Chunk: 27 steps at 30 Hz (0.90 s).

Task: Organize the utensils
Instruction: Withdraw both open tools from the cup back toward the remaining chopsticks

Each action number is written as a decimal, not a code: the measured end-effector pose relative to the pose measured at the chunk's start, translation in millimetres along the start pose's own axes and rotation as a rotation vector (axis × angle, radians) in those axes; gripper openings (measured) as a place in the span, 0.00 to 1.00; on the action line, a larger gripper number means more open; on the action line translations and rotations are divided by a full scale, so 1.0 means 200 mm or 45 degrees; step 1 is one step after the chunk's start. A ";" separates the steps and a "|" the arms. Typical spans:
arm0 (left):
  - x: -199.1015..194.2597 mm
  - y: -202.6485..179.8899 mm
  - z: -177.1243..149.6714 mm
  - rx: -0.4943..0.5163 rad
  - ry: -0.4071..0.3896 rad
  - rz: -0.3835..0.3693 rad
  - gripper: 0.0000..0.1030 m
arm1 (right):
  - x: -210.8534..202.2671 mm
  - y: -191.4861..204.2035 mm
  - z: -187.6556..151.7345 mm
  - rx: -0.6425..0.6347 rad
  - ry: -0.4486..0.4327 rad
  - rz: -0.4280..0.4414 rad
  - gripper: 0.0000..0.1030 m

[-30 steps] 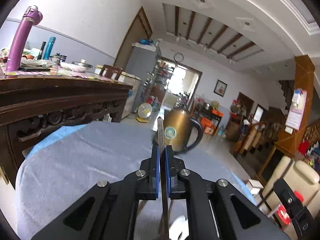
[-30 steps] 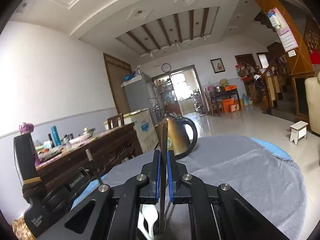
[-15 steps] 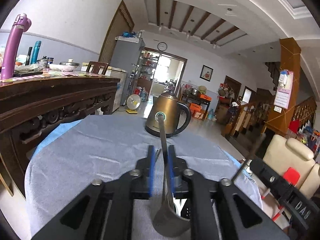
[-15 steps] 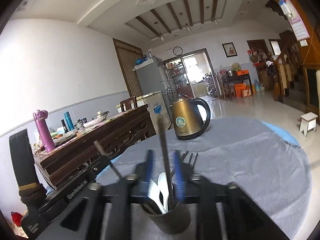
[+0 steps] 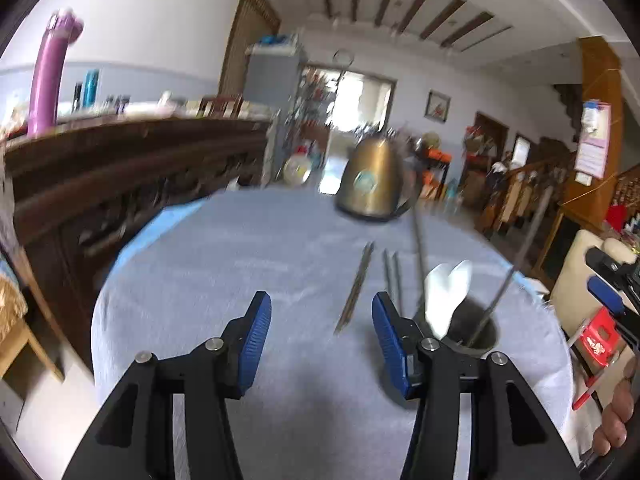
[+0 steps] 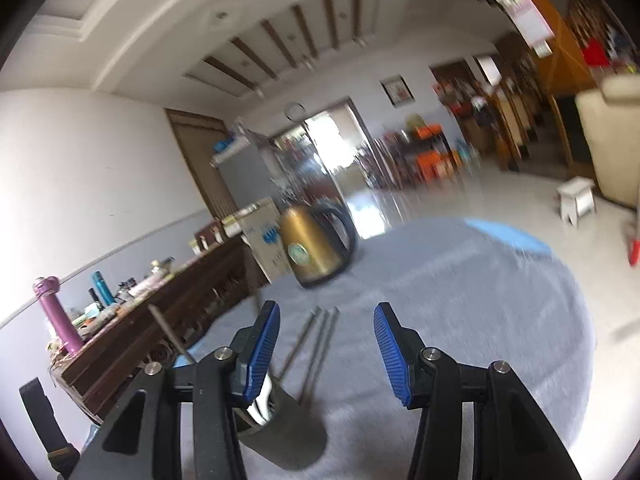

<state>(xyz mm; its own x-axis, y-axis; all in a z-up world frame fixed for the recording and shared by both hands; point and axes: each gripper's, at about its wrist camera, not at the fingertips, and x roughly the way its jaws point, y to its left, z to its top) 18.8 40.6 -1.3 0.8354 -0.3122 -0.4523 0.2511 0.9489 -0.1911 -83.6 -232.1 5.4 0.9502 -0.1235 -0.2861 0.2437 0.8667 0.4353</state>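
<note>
grey cup point(image 5: 476, 334) bristling with blurred utensils point(image 5: 446, 292)

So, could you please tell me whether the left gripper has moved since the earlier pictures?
Yes. The left gripper has drawn back and leftward from the kettle; the utensil cup, formerly between its fingers, now sits right of them. Its jaws are opening, empty.

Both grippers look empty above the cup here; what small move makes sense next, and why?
Probably reach the left gripper, jaws opening and empty, forward to the chopsticks lying on the cloth; the cup already holds utensils, while these remain loose.
</note>
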 end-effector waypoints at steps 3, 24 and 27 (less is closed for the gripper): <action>0.07 0.03 -0.03 -0.004 0.088 0.042 0.53 | 0.08 -0.08 -0.05 0.043 0.090 -0.043 0.51; 0.36 0.21 -0.15 -0.123 0.394 0.164 0.58 | 0.32 -0.35 -0.28 0.220 0.355 -0.101 0.51; 0.37 0.21 -0.14 -0.111 0.402 0.203 0.58 | 0.33 -0.34 -0.28 0.213 0.364 -0.102 0.51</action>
<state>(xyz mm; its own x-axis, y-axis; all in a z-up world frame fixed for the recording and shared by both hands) 77.5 56.5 -67.2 0.6652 -0.1720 -0.7266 0.0754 0.9836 -0.1639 -47.4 -271.3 -90.7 0.8397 -0.0266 -0.5425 0.3662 0.7654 0.5292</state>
